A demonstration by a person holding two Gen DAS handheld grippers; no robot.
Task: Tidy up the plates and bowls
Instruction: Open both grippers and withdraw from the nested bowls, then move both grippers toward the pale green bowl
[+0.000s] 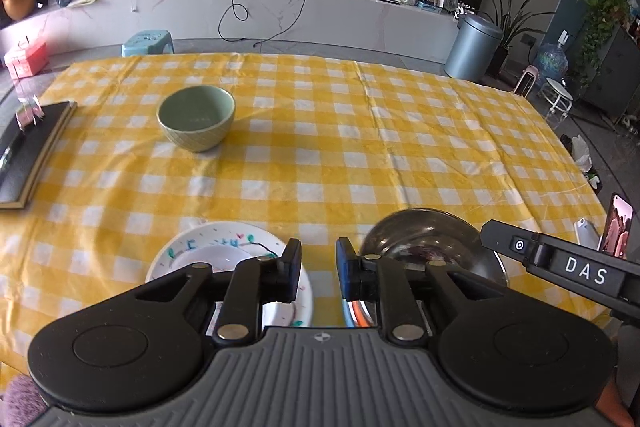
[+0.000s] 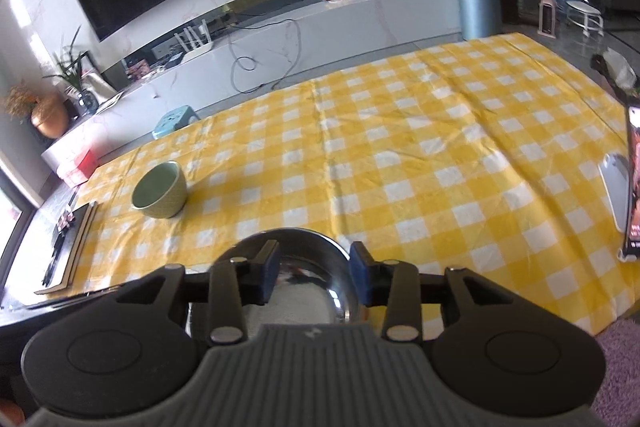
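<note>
A green bowl (image 1: 196,117) stands on the yellow checked tablecloth (image 1: 340,147) at the far left; it also shows in the right wrist view (image 2: 160,191). A white plate with coloured drawings (image 1: 208,251) lies near the front edge, under my left gripper (image 1: 318,267), which is open and empty above the gap between the plate and a steel bowl (image 1: 420,235). My right gripper (image 2: 314,273) is open over the steel bowl (image 2: 304,247), its fingers on either side above the bowl's hollow. Its side shows at the right of the left wrist view.
A dark book or tray (image 1: 30,151) lies at the table's left edge. A phone on a stand (image 1: 618,231) and a white phone (image 2: 616,187) sit at the right edge. Beyond the table are a blue stool (image 1: 148,43) and a bin (image 1: 472,47).
</note>
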